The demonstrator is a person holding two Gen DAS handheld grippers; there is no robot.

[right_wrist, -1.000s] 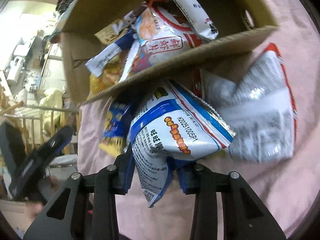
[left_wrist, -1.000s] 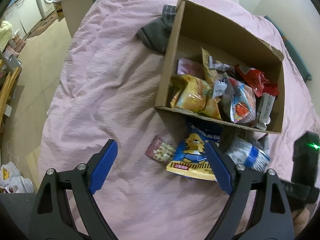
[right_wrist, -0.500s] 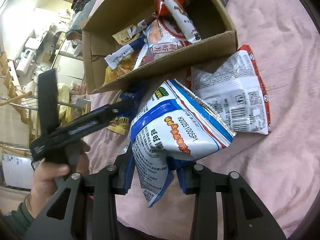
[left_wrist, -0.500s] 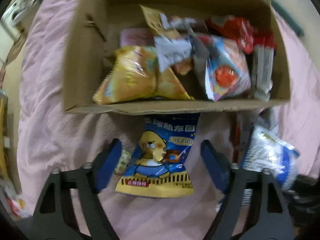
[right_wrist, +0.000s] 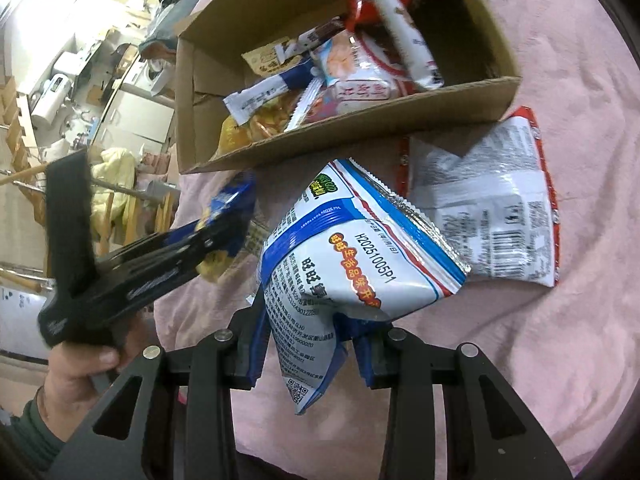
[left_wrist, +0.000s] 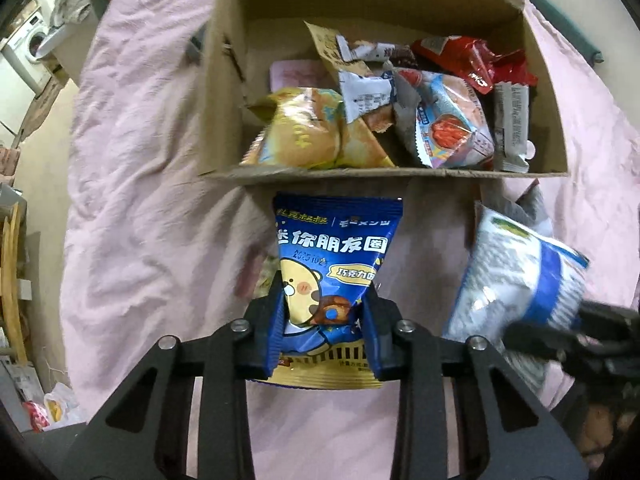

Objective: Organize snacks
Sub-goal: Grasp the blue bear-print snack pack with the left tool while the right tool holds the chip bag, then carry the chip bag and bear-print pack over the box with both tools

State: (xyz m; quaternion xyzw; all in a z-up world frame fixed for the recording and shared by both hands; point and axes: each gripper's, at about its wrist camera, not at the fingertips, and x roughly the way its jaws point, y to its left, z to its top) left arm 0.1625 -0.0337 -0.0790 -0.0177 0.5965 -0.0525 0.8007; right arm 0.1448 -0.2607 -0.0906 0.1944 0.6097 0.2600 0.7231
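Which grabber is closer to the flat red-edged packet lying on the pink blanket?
Right. The right gripper sits beside the red-edged packet, while the left gripper is farther across.

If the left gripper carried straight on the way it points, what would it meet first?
Most likely the near wall of the cardboard box. The left gripper is shut on the blue snack bag, whose top edge already lies just short of that wall, so the bag would touch before the fingers. Depth is uncertain.

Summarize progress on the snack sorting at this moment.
Done: many packets already sit in the cardboard box. In hand: left gripper shut on the blue bear packet, right gripper shut on the white-blue packet. Left: the red-edged silver packet lies on the pink sheet.
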